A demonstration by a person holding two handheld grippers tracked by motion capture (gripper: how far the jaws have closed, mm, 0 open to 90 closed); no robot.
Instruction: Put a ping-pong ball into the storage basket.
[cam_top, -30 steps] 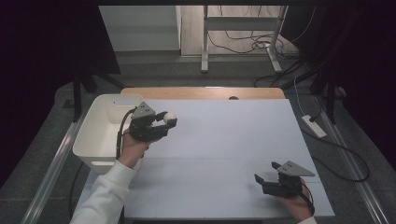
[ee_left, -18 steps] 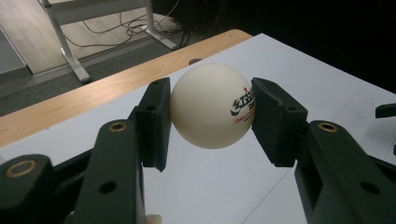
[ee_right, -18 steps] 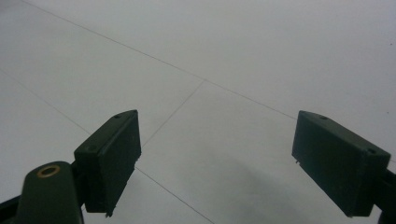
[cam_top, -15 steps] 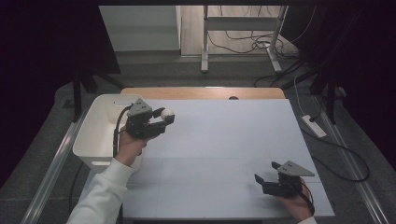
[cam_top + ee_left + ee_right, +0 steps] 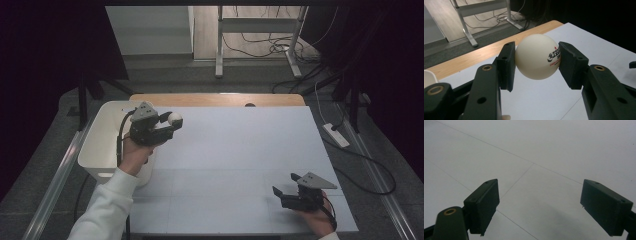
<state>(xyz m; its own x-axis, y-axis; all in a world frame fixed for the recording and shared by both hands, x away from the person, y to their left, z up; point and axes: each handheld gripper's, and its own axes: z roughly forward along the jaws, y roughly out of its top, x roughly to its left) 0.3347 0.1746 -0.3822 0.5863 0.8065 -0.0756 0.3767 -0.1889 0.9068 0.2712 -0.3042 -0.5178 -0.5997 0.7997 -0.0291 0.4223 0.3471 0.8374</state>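
A white table-tennis ball [image 5: 537, 56] with a black and red logo sits pinched between both pads of my left gripper [image 5: 536, 62]. From above, that ball [image 5: 174, 119] hangs over the left part of the white table, just right of the white bin [image 5: 102, 145]; the left gripper [image 5: 170, 122] is shut on it and points right. My right gripper [image 5: 283, 184] rests low at the table's front right corner, open, pointing left. Between its fingers [image 5: 482, 205] lies only bare white table top [image 5: 544, 157].
The white table [image 5: 240, 150] has thin seam lines and a wooden strip [image 5: 215, 99] along its far edge. The bin stands off the table's left edge. Beyond lie a grey floor, a metal stand [image 5: 257, 30] with cables, and a power strip [image 5: 336, 135] at the right.
The left hand with the ball has drifted slightly left and toward the far side, closer to the bin. The right gripper has stayed still.
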